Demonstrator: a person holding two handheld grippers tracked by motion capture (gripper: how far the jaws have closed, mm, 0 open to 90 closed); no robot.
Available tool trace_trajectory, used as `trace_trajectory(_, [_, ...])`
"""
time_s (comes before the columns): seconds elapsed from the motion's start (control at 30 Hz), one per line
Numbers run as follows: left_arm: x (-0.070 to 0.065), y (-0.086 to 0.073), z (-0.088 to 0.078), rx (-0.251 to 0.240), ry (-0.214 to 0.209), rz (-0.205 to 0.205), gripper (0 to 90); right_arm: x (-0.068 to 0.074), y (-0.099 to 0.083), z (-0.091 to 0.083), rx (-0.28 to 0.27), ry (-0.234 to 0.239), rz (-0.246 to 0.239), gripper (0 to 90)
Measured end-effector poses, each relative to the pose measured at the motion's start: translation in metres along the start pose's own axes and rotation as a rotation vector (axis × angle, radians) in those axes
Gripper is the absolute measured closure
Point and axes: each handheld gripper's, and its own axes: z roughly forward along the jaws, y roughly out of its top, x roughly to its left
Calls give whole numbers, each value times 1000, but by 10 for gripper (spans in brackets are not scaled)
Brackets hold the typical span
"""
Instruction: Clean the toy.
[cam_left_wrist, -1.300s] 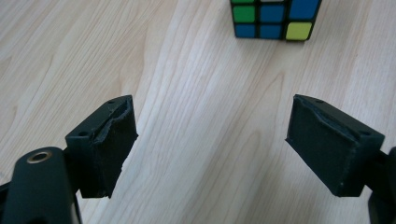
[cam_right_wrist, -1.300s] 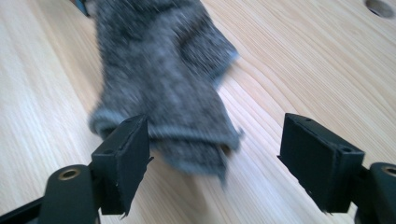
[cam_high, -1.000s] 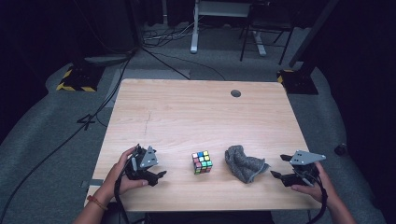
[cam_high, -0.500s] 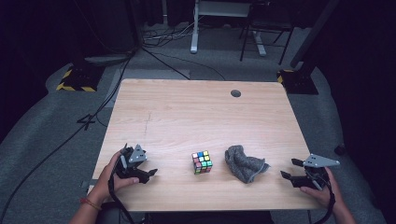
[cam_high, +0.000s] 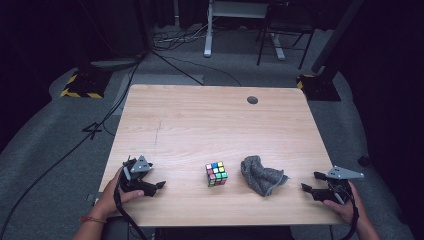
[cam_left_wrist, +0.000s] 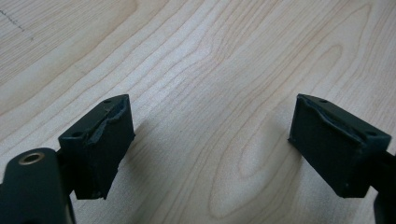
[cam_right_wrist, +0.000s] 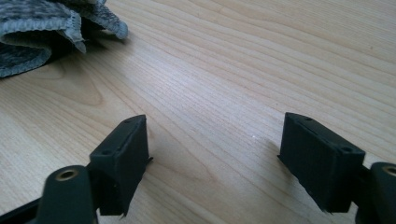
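Counted on one wooden table (cam_high: 200, 120): one colourful puzzle cube (cam_high: 216, 174), sitting between the two grippers, and one crumpled grey cloth (cam_high: 261, 175), just beside the cube on the side of the right gripper (cam_high: 310, 182). Two grippers in all: the left gripper (cam_high: 159, 185) near the table's left front corner, the right near its right front corner, each with two black jaws standing apart over bare wood, nothing between them. Two hands, one per gripper. One small dark round hole cover (cam_high: 252, 100) far ahead of both grippers.
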Motion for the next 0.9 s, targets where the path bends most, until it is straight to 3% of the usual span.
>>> trace_trajectory(0.9, [0, 0, 1, 1, 7, -11, 139, 2, 2, 2, 0, -22, 7, 235])
